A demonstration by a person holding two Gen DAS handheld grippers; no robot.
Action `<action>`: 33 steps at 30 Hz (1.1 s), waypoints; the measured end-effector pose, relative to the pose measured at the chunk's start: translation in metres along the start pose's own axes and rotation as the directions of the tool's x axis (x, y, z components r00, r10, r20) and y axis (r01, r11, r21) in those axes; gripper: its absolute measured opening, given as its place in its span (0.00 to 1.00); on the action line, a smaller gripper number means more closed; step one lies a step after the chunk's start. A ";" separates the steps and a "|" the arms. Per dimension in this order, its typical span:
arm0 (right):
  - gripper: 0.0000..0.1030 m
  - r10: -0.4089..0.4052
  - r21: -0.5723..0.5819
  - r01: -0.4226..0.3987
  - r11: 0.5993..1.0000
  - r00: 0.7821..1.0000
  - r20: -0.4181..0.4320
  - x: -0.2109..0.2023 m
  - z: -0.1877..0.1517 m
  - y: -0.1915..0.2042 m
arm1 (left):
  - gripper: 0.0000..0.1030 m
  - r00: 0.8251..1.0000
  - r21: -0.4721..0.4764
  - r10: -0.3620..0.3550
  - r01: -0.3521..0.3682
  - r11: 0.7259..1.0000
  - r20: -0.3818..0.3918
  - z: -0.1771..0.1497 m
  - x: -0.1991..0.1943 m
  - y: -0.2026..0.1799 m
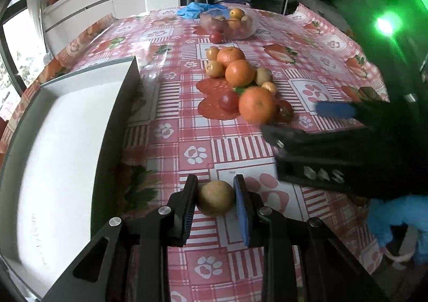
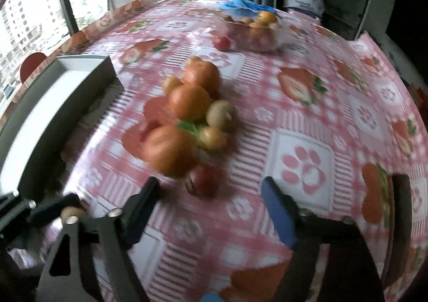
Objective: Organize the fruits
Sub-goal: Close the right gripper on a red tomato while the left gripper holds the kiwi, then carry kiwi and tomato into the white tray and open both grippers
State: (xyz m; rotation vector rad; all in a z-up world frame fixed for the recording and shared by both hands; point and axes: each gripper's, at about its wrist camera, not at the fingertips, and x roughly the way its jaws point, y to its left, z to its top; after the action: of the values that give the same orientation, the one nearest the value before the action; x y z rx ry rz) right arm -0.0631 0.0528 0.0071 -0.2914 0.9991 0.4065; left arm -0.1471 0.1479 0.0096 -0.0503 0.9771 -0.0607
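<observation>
My left gripper [image 1: 216, 197] is shut on a small tan fruit [image 1: 215, 198], held just above the tablecloth beside a white tray [image 1: 61, 157]. A pile of oranges [image 1: 256, 104], small tan fruits and red fruits lies mid-table; it also shows in the right wrist view [image 2: 184, 117]. My right gripper [image 2: 210, 195] is open and empty, close to a red fruit [image 2: 204, 180] at the pile's near edge. The right gripper also shows in the left wrist view [image 1: 299, 121], open beside the nearest orange.
A clear bowl [image 1: 250, 29] holding fruit stands at the far side, with one red fruit [image 1: 215, 37] beside it and blue gloves [image 1: 195, 10] behind. The white tray [image 2: 53, 104] sits at the left table edge. A white counter stands beyond the table.
</observation>
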 end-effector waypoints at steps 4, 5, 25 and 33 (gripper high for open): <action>0.23 0.033 -0.013 -0.033 0.999 0.999 0.005 0.000 0.007 0.007 | 0.28 1.000 -0.008 -0.010 0.010 1.000 0.000 0.000 0.000 0.002; 0.23 0.040 -0.003 -0.040 0.999 0.999 0.006 -0.002 0.006 0.006 | 0.28 1.000 -0.009 -0.012 0.012 1.000 0.001 0.000 0.000 0.002; 0.23 0.139 0.138 -0.141 0.980 0.990 0.024 -0.054 -0.041 -0.025 | 0.28 0.997 -0.081 -0.058 0.063 0.995 0.054 0.001 -0.037 0.018; 0.23 0.149 0.114 -0.152 0.982 0.988 0.033 -0.067 -0.035 -0.003 | 0.28 0.993 -0.095 -0.054 0.064 0.993 0.106 0.001 -0.061 0.034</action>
State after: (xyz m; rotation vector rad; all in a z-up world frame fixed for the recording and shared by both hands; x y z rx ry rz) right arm -0.1198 0.0228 0.0470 -0.1061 1.0198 0.4863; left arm -0.1797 0.1867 0.0582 -0.1717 0.8750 -0.0639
